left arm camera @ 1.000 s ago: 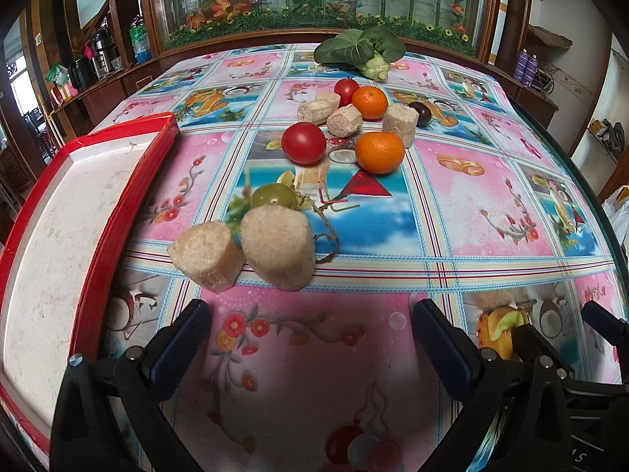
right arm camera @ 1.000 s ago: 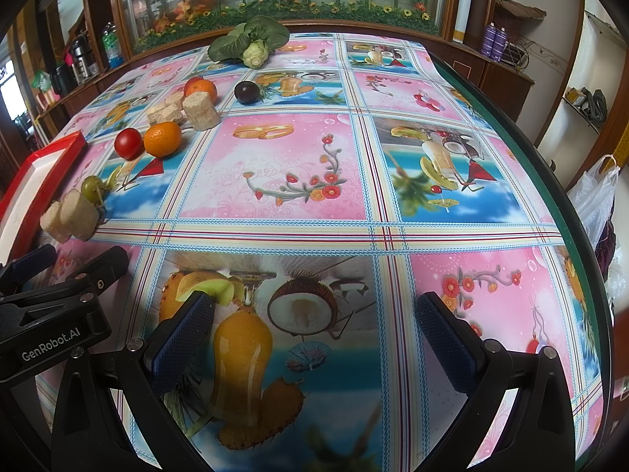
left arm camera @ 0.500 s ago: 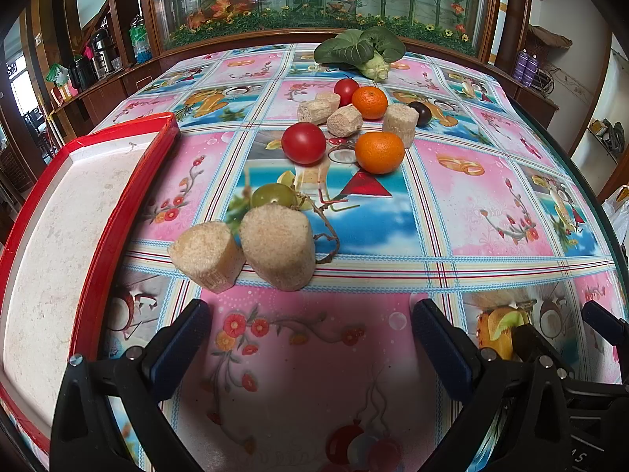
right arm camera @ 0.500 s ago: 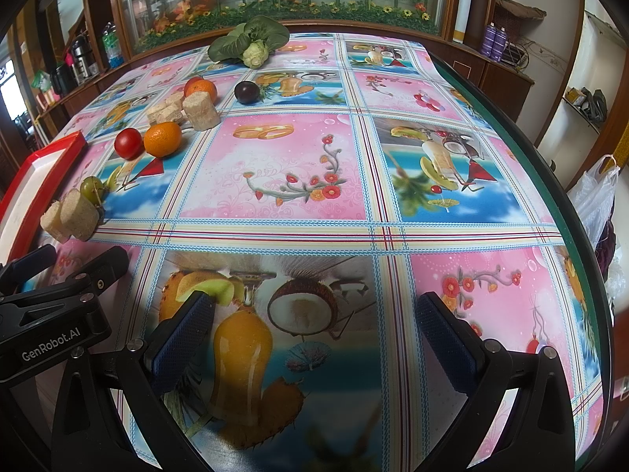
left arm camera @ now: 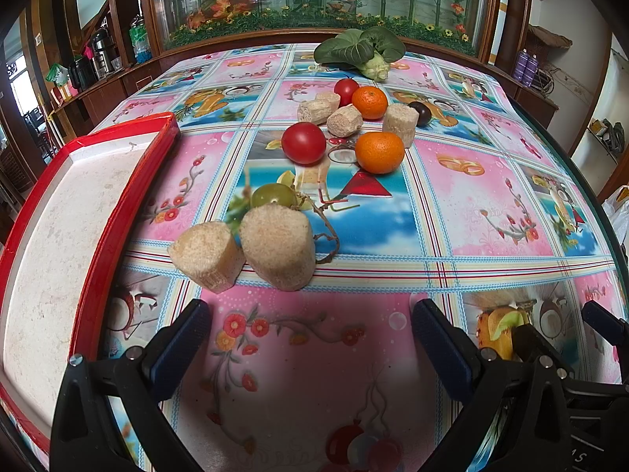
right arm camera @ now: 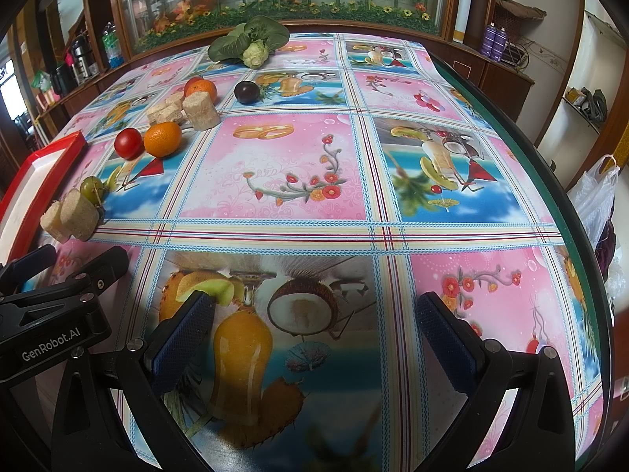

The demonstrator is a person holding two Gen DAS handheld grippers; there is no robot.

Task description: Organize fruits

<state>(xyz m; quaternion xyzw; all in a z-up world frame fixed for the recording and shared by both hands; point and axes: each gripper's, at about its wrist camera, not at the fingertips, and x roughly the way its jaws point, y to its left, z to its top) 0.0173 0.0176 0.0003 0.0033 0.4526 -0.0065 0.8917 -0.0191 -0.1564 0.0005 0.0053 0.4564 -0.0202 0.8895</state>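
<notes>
My left gripper (left arm camera: 310, 314) is open and empty, low over the tablecloth, just short of two beige cut chunks (left arm camera: 275, 247). Behind them lie a green grape (left arm camera: 273, 195), a red tomato (left arm camera: 303, 142), an orange (left arm camera: 379, 152), several more beige chunks (left arm camera: 344, 120), a second orange (left arm camera: 369, 102), a second tomato (left arm camera: 345, 89) and a dark plum (left arm camera: 421, 112). A red-rimmed tray (left arm camera: 129, 204) sits at the left. My right gripper (right arm camera: 314, 310) is open and empty over printed cloth. The fruit group, with an orange (right arm camera: 162, 139), lies far to its left.
A leafy green vegetable (left arm camera: 363, 53) lies at the table's far end. Wooden cabinets and a glass display ring the table. The table's right edge (right arm camera: 566, 204) curves close by, with a plastic bag (right arm camera: 593, 196) beyond it. My left gripper's body (right arm camera: 51, 314) shows at lower left.
</notes>
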